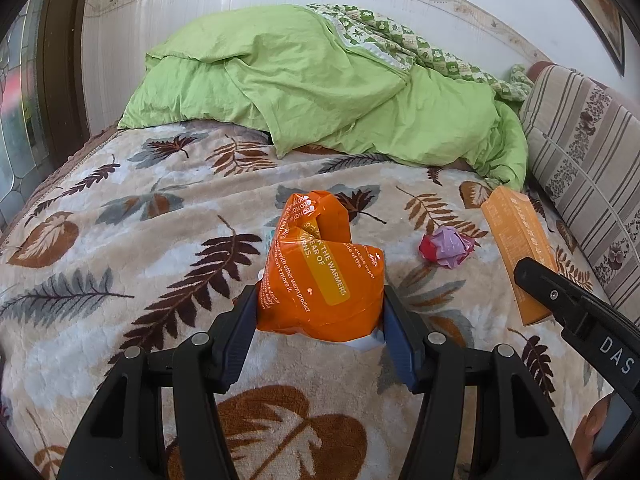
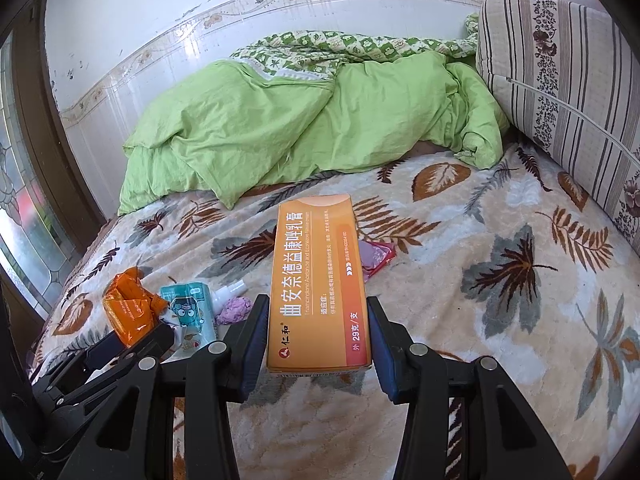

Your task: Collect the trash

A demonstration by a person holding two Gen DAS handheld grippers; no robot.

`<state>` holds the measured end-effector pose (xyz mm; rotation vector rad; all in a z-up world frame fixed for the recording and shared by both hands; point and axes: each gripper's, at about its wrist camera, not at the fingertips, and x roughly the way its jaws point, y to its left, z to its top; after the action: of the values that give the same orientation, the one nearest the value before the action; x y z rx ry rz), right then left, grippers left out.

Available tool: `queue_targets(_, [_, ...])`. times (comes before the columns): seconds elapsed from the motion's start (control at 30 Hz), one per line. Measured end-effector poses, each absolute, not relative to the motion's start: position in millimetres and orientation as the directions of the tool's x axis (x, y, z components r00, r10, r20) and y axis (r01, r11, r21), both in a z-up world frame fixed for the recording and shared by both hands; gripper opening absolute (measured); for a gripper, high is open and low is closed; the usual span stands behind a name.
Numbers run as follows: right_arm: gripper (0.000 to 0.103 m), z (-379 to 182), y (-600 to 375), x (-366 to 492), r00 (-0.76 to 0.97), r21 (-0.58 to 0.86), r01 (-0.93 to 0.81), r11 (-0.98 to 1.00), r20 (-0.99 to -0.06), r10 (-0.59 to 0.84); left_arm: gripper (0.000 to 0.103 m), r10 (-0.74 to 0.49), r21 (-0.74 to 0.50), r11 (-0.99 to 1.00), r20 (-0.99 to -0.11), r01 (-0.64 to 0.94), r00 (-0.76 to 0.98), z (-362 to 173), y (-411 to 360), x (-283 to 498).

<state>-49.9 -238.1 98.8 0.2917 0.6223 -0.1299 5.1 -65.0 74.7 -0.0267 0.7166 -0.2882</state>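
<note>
My left gripper (image 1: 320, 300) is shut on an orange plastic warmer wrapper (image 1: 320, 276), held over the leaf-patterned blanket (image 1: 120, 280). My right gripper (image 2: 316, 320) is shut on a long orange medicine box (image 2: 318, 280); the box also shows in the left wrist view (image 1: 516, 252) at the right. A crumpled pink and red wrapper (image 1: 448, 248) lies on the blanket between wrapper and box, partly hidden behind the box in the right wrist view (image 2: 378, 256). In the right wrist view the orange wrapper (image 2: 128, 312) sits at the left in the other gripper.
A teal drink carton (image 2: 192, 308), a small white bottle (image 2: 232, 292) and a purple crumpled scrap (image 2: 234, 310) lie on the blanket at the left. A green duvet (image 1: 320, 88) is heaped at the back. A striped cushion (image 2: 560, 80) lines the right side.
</note>
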Motion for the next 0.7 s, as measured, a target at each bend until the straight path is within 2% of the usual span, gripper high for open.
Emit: queue_targets(0.7, [0.050,99.5,-238.9,-51.5,0.811,0.227,0.203,0.953,-0.584,-0.034,0.059,-0.267,-0.119,0.960,-0.644,0.252,0.716,77.5,-64.2,3.8])
